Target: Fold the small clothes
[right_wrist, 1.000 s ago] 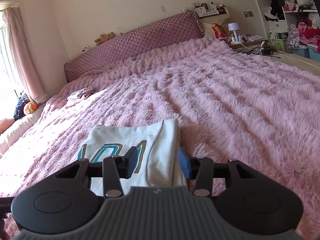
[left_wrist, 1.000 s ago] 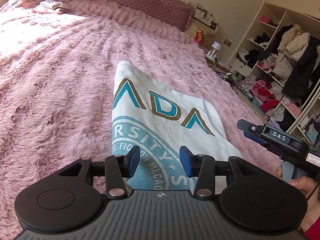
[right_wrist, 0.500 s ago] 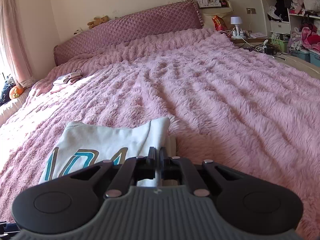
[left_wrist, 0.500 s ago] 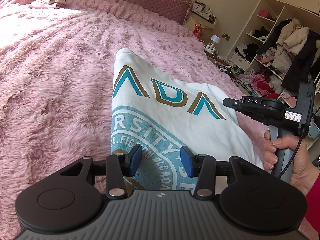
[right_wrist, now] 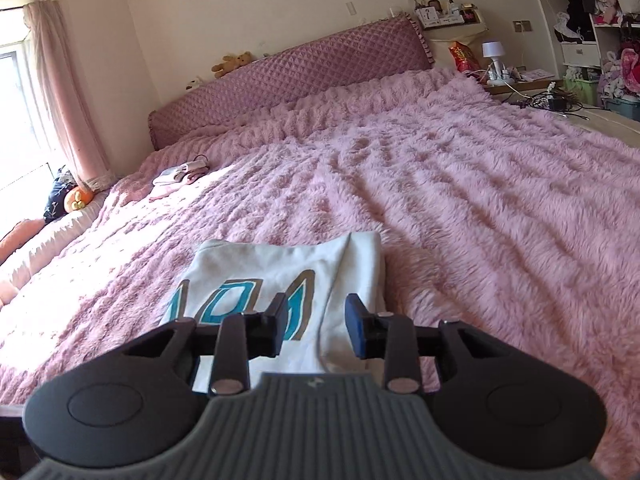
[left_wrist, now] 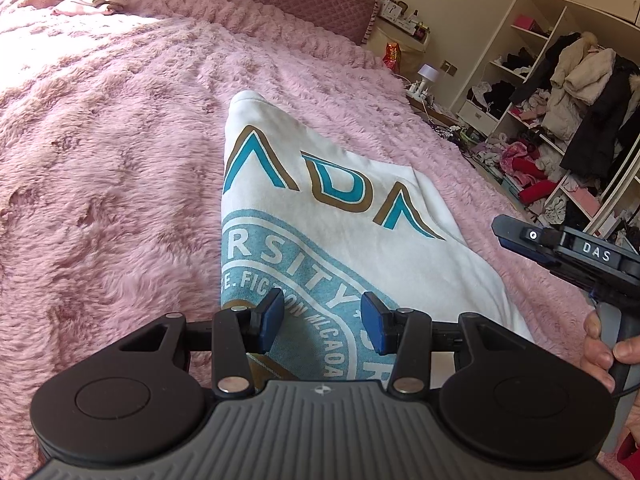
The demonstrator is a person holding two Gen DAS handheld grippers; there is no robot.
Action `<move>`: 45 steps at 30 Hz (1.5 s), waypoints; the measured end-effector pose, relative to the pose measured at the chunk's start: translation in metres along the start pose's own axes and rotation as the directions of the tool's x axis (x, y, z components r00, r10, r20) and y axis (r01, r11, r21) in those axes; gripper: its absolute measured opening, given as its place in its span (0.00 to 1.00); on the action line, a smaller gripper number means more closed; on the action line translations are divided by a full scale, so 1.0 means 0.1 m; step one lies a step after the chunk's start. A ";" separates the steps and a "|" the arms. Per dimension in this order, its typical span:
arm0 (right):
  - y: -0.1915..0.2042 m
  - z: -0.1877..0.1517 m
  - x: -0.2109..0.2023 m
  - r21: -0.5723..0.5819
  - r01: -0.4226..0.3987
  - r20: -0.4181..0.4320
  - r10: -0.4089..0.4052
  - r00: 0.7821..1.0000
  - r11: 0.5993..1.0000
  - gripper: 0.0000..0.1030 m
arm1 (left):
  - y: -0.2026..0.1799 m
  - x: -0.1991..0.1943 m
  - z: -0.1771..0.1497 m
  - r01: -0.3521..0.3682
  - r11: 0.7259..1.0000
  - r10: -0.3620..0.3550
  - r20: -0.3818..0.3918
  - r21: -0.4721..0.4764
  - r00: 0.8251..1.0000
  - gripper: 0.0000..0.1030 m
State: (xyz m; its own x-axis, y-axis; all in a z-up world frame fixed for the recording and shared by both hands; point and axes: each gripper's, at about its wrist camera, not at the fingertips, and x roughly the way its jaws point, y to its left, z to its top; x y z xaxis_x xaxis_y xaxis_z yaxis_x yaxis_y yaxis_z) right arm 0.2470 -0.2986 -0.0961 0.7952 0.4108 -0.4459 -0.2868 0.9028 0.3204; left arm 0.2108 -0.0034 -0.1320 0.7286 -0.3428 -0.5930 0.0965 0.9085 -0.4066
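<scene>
A folded white garment (left_wrist: 340, 216) with teal and gold lettering lies flat on the pink fluffy bed cover (left_wrist: 100, 152). My left gripper (left_wrist: 322, 324) hovers open over the near end of its round print, nothing between the pads. In the right wrist view the same garment (right_wrist: 276, 268) lies under my right gripper (right_wrist: 316, 324), whose jaws are opening above its right folded edge; the pads do not press the cloth. The left wrist view shows the right gripper (left_wrist: 505, 233) from the side, past the garment's right edge, held by a hand (left_wrist: 600, 344).
A small pile of clothes (right_wrist: 180, 174) lies far off near the quilted headboard (right_wrist: 300, 76). A nightstand with a lamp (right_wrist: 494, 56) and cables stands at the bed's far right. An open wardrobe (left_wrist: 560, 100) full of clothes is to the right.
The right gripper closed on the garment's right edge half a second ago and has since opened and drawn back. The left gripper has stayed put, open.
</scene>
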 end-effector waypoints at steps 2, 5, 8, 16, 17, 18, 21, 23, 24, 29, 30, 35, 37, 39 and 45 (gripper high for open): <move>0.13 -0.16 -0.13 -0.060 -0.034 -0.051 0.031 0.998 0.998 0.25 | -0.01 0.00 -0.01 -0.008 1.000 0.008 0.002 0.006 1.000 0.51; 0.18 -0.41 -0.16 -0.096 0.021 -0.121 -0.033 0.992 0.995 0.19 | -0.02 0.00 -0.02 -0.009 1.000 0.009 0.003 0.007 1.000 0.51; 0.02 -0.62 -0.14 -0.058 0.087 -0.149 -0.095 0.984 0.994 0.12 | -0.02 0.02 -0.02 -0.008 1.000 0.008 -0.009 0.014 1.000 0.51; -0.15 -0.49 -0.26 0.028 0.024 -0.166 -0.019 0.986 0.999 0.26 | 0.14 -0.13 0.13 0.073 0.991 -0.074 -0.005 -0.109 0.997 0.53; -0.22 -0.40 -0.30 0.062 -0.009 -0.143 0.018 0.990 0.998 0.32 | 0.26 -0.20 0.16 0.112 0.979 -0.112 0.010 -0.173 0.994 0.56; -0.28 -0.33 -0.33 0.081 -0.025 -0.123 0.035 0.992 0.996 0.42 | 0.36 -0.25 0.18 0.147 0.964 -0.145 0.025 -0.222 0.989 0.57; -0.52 -0.16 -0.29 0.138 -0.061 -0.098 0.075 0.992 0.988 0.44 | 0.71 -0.30 0.22 0.208 0.917 -0.205 0.045 -0.339 0.978 0.58; -0.76 -0.09 -0.14 0.252 -0.137 -0.134 0.175 0.975 0.958 0.46 | 0.90 -0.25 0.22 0.199 0.905 -0.203 0.030 -0.375 0.979 0.58; -0.86 -0.09 -0.07 0.307 -0.167 -0.155 0.222 0.963 0.937 0.49 | 0.98 -0.21 0.21 0.191 0.899 -0.201 0.015 -0.394 0.979 0.58; -1.11 -0.14 0.31 0.434 -0.149 -0.220 0.265 0.939 0.889 0.52 | 1.24 0.11 0.11 0.212 0.840 -0.264 -0.035 -0.499 0.964 0.58; -1.13 -0.15 0.36 0.453 -0.155 -0.219 0.278 0.935 0.878 0.53 | 1.26 0.16 0.10 0.227 0.832 -0.280 -0.029 -0.506 0.960 0.58; -1.12 -0.12 0.62 0.511 -0.214 -0.200 0.357 0.912 0.832 0.55 | 1.28 0.47 0.22 0.293 0.782 -0.354 -0.005 -0.550 0.935 0.58; -1.06 -0.09 0.76 0.512 -0.228 -0.210 0.379 0.901 0.828 0.56 | 1.29 0.62 0.28 0.307 0.763 -0.378 -0.006 -0.568 0.926 0.58; -1.00 -0.06 0.88 0.509 -0.233 -0.218 0.386 0.896 0.829 0.56 | 1.28 0.80 0.34 0.322 0.745 -0.406 -0.014 -0.584 0.914 0.58; -0.86 0.00 1.18 0.507 -0.244 -0.243 0.408 0.880 0.827 0.69 | 1.14 1.09 0.47 0.330 0.769 -0.426 -0.054 -0.548 0.903 0.58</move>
State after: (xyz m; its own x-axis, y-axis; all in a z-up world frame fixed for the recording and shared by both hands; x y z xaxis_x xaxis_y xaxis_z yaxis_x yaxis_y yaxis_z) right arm 0.3657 -0.3277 -0.1768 0.4526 0.7610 -0.4648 -0.1606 0.5822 0.7970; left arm 0.3335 0.0736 -0.2103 0.5807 -0.7092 -0.3997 -0.0566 0.4546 -0.8889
